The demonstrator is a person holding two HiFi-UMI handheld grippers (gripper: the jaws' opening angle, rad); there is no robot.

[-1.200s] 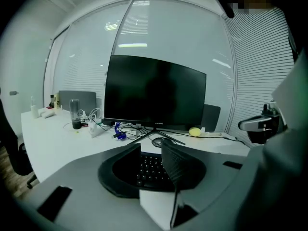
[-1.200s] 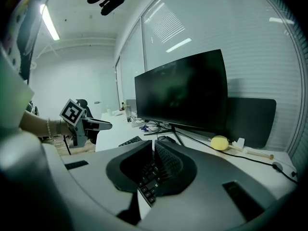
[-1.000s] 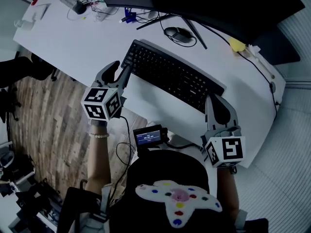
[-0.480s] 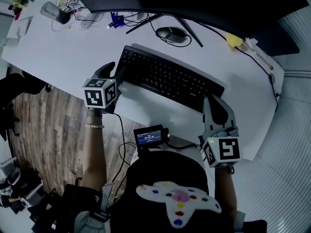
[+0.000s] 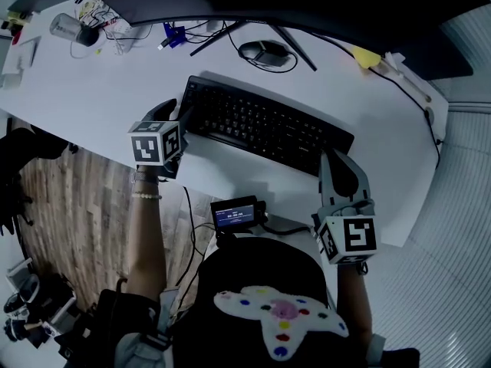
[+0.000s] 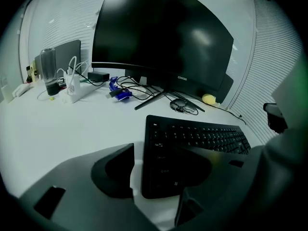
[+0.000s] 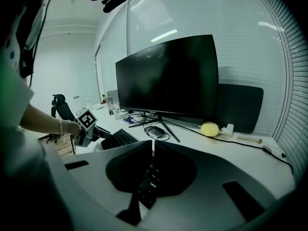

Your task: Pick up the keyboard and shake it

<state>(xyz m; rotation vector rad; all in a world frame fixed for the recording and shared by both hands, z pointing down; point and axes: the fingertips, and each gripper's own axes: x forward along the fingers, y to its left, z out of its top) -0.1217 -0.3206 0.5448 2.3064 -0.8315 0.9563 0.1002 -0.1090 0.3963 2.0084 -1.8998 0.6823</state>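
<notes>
Black keyboard [image 5: 265,125] is resting on the counter [image 5: 115,83]. I'm seemingly letting go: my left fingers [image 6: 115,172] have just been opening wide astride one end without pressing it, and my right fingers [image 7: 134,170] are pinching the other, needing unclamping next.

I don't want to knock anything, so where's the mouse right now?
In the head view the mouse sits on the white desk just beyond the keyboard, between the legs of the monitor stand.

Jaws of left gripper [image 6: 159,172] wide apart, just opening; right gripper [image 7: 153,146] jaws together.
</notes>
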